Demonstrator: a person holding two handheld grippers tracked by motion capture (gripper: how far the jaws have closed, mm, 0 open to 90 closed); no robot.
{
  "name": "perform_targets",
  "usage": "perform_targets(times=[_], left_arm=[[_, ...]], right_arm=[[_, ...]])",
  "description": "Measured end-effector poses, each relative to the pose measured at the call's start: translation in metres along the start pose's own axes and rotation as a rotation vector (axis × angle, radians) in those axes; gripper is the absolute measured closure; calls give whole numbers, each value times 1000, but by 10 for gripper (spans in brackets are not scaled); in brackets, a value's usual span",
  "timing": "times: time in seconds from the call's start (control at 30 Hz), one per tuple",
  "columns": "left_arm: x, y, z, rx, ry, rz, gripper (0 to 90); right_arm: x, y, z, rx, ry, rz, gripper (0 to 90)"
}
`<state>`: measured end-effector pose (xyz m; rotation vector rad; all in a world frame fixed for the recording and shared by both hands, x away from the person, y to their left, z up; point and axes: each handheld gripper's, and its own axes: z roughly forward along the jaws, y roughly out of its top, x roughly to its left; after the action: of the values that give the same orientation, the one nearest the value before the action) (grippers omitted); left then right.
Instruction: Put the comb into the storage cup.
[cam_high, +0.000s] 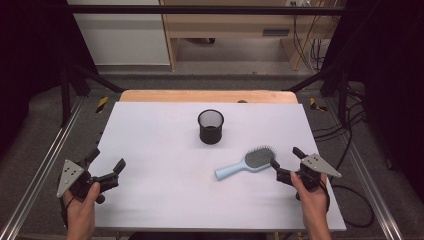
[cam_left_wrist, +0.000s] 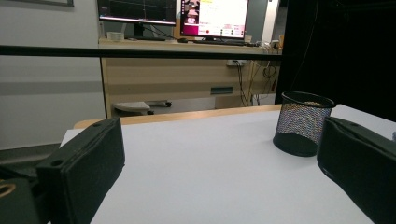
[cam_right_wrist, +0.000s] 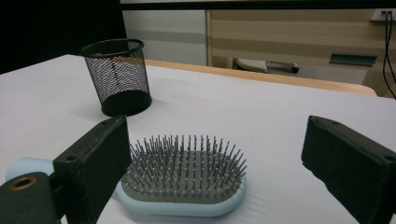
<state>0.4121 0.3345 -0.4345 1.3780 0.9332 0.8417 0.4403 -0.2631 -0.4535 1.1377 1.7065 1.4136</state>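
A light blue hairbrush (cam_high: 246, 163) lies bristles up on the white table (cam_high: 165, 150), right of centre, its handle pointing left. In the right gripper view the hairbrush (cam_right_wrist: 184, 179) lies just ahead between the jaws. My right gripper (cam_high: 286, 158) is open just right of the brush head, touching nothing. A black mesh cup (cam_high: 210, 126) stands upright at the table's middle back, also seen as the cup (cam_right_wrist: 117, 82) and the cup (cam_left_wrist: 302, 122). My left gripper (cam_high: 106, 163) is open near the front left, with nothing between its jaws.
A wooden strip (cam_high: 207, 96) runs along the table's far edge. Metal frame rails (cam_high: 42, 165) flank both sides, and cables (cam_high: 350, 125) lie on the floor at the right. A desk with monitors (cam_left_wrist: 173, 11) stands beyond the table.
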Motion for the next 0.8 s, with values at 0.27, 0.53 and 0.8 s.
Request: perform_targets(times=[0.27, 0.53, 0.8], left_arm=[[2, -2, 3, 11, -4, -14, 11], [2, -2, 4, 14, -7, -22, 13], [3, -4, 5, 22, -1, -28, 15]], right_arm=[[0, -2, 4, 72, -8, 66, 75], [2, -1, 6, 87, -68, 56, 156], [2, 9, 0, 100, -94, 46, 631]])
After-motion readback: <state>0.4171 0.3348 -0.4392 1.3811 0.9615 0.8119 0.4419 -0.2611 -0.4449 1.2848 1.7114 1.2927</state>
